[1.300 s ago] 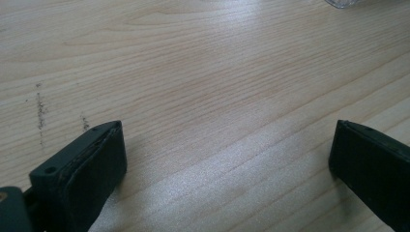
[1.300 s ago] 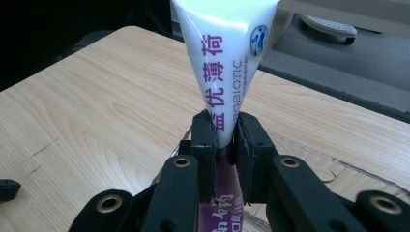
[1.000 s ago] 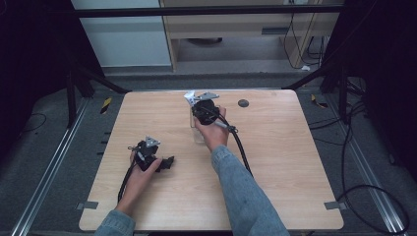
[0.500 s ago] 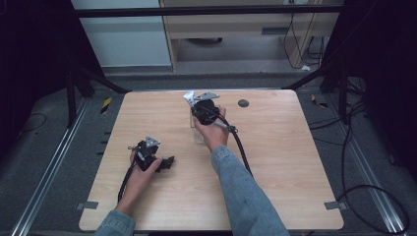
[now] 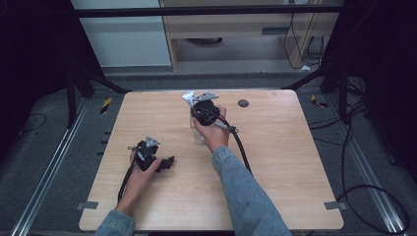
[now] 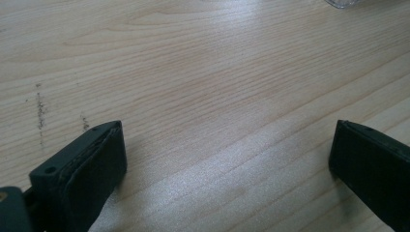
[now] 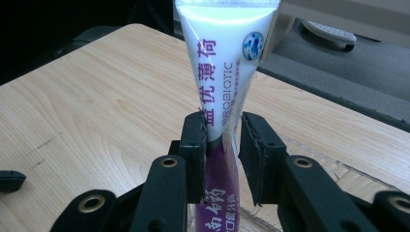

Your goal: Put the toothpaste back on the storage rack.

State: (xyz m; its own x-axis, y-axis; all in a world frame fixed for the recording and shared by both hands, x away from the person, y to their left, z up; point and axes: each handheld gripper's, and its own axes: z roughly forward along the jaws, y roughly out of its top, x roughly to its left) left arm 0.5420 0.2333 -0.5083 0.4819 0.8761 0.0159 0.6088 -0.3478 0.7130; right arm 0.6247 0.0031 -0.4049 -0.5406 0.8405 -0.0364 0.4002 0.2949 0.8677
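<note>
Toothpaste tube (image 7: 220, 72), white above and purple below, stands upright between the jaws of the right tool (image 7: 222, 145), crimped flat end up. Printed on it: Chinese characters and the word PROBIOTIC, with a small blue round mark near the top. Its lower end goes down into a clear container (image 7: 251, 220) whose rim shows below the jaws in the right gripper view.

Right tool's jaws have just been opening. One jaw lies against the tube's side; a thin gap shows between the tube and the other jaw, so the tube is no longer clamped.

From the high view: right tool (image 5: 196, 102) held at the far middle of the counter (image 5: 295, 162), the tube's white end (image 5: 188, 97) poking out beside it, the clear container (image 5: 198, 132) under the hand. A small dark round object (image 5: 243, 103) lies on the counter to the right of it, apart.

Left tool (image 5: 169, 161) rests low on the counter's near left, well apart from the tube. In the left gripper view its jaws stand wide apart (image 6: 227, 164), bare wood grain between them, nothing held.
</note>
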